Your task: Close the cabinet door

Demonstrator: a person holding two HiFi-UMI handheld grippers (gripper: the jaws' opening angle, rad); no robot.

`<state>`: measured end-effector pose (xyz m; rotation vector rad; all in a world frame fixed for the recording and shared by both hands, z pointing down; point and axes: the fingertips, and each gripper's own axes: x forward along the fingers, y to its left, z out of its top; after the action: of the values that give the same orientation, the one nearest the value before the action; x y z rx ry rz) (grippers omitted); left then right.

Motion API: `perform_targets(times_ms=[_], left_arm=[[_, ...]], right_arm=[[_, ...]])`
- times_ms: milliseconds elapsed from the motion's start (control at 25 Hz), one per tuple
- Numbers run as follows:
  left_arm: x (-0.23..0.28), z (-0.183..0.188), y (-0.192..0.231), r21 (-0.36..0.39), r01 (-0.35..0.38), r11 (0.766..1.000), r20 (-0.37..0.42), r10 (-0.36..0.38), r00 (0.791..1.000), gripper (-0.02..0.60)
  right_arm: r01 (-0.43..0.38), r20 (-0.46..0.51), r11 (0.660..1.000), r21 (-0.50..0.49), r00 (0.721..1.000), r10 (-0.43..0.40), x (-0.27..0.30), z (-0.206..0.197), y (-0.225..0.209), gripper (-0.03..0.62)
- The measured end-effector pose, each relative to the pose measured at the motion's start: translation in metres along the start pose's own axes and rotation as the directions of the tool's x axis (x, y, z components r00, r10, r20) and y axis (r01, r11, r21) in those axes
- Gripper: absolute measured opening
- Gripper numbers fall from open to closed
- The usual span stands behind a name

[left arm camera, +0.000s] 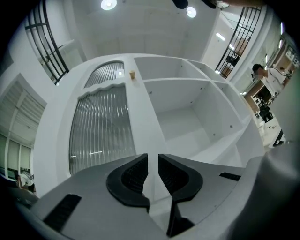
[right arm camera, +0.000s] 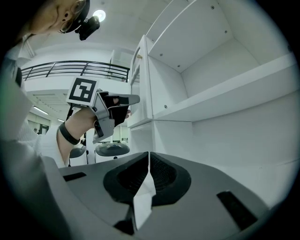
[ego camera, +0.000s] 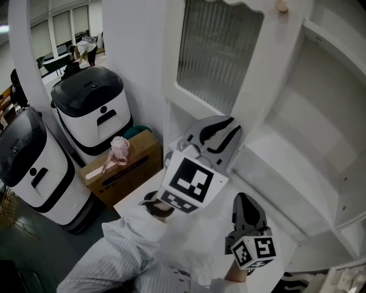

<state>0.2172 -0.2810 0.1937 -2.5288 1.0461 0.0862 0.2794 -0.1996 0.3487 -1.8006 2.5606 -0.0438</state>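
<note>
The white cabinet door (ego camera: 217,51) with a ribbed glass pane stands swung out from the cabinet (ego camera: 297,160), whose shelves are bare. A small wooden knob (ego camera: 281,6) sits on the door's free stile. My left gripper (ego camera: 233,127) is low on that stile, with one jaw on each side of the door's edge and the pads closed on it. In the left gripper view the door (left arm camera: 101,122) lies left of my left gripper (left arm camera: 153,157), and the stile runs into the jaws. My right gripper (ego camera: 243,197) hangs lower right, shut and holding nothing. In the right gripper view my right gripper (right arm camera: 148,157) faces the door's edge (right arm camera: 145,84).
Two white bins with black lids (ego camera: 94,109) (ego camera: 28,166) stand left of the cabinet. A cardboard box (ego camera: 123,169) with a pink item (ego camera: 118,150) on top sits at the cabinet's foot. People are far off in the room (ego camera: 86,48).
</note>
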Motion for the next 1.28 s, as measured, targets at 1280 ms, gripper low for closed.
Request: perform_targets(times_ms=[1280], left_arm=[[-0.175, -0.158, -0.090, -0.369, 0.123, 0.921, -0.180, -0.201, 0.963, 0.011]], right_arm=[[-0.107, -0.069, 0.994, -0.036, 0.992, 0.104, -0.005, -0.049, 0.117, 0.017]])
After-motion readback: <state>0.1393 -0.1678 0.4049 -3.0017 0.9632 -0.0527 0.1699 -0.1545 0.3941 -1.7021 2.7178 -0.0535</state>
